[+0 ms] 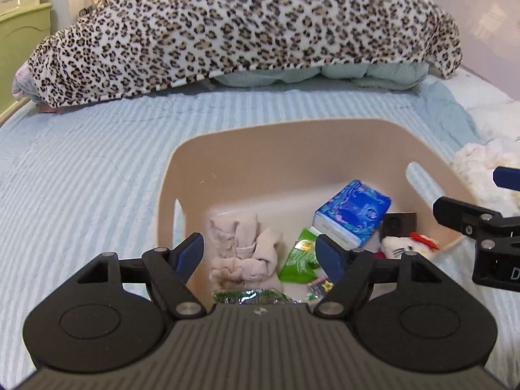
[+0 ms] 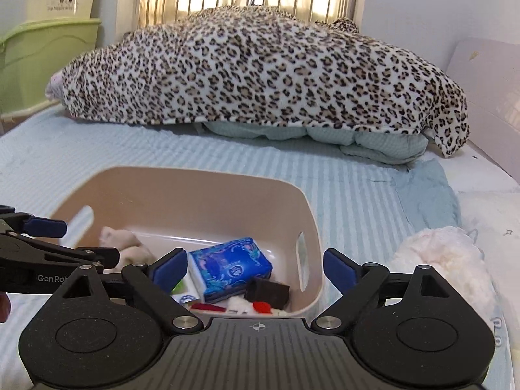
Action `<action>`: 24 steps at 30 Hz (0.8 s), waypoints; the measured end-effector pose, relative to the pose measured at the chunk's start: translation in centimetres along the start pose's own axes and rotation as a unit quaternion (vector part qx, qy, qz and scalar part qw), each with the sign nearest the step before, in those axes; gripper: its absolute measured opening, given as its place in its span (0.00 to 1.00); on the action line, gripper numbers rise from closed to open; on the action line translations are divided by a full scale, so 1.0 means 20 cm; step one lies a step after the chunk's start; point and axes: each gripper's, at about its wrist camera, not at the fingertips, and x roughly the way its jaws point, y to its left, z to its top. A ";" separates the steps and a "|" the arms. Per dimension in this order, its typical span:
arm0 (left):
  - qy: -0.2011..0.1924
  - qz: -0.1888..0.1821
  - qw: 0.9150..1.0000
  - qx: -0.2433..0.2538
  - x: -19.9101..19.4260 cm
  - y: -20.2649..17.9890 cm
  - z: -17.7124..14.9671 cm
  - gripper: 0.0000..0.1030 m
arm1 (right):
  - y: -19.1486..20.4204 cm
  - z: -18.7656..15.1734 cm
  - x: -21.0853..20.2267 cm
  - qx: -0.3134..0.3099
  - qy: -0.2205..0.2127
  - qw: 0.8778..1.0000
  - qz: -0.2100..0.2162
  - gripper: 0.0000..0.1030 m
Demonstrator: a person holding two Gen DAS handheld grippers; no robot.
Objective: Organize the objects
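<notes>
A beige plastic bin [image 1: 260, 149] [image 2: 182, 188] stands on the striped bed. In it lie a blue tissue pack [image 1: 352, 211] [image 2: 230, 265], a pink cloth [image 1: 243, 250], a green snack packet [image 1: 299, 256], a small dark box [image 1: 399, 224] [image 2: 268, 292] and a white plush toy with a red bow [image 1: 406, 247]. My left gripper [image 1: 260, 253] is open and empty above the bin's near edge. My right gripper [image 2: 255, 268] is open and empty over the bin's near right corner. Each gripper shows at the edge of the other's view.
A white fluffy cloth [image 2: 445, 253] [image 1: 481, 162] lies on the bed right of the bin. A leopard-print blanket [image 1: 243, 26] [image 2: 266, 71] covers pillows at the far end. A green cabinet [image 2: 42, 55] stands at the left.
</notes>
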 end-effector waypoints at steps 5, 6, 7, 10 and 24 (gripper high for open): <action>-0.017 -0.007 1.000 0.000 -0.17 0.00 -0.03 0.75 | 0.03 -0.03 -0.16 0.006 -0.005 1.000 -0.002 0.93; -0.021 -0.005 1.000 0.001 -0.20 0.00 -0.04 0.75 | 0.03 -0.04 -0.19 0.005 -0.006 1.000 -0.002 0.94; -0.026 -0.001 1.000 0.000 -0.24 0.00 -0.06 0.75 | 0.04 -0.05 -0.22 0.004 -0.007 1.000 -0.003 0.94; -0.035 0.004 0.999 -0.001 -0.32 0.00 -0.10 0.75 | 0.05 -0.08 -0.31 0.006 -0.013 1.000 -0.001 0.94; -0.042 -0.019 0.999 -0.017 -0.66 -0.02 -0.34 0.75 | 0.09 -0.27 -0.71 0.005 -0.042 0.999 0.005 0.97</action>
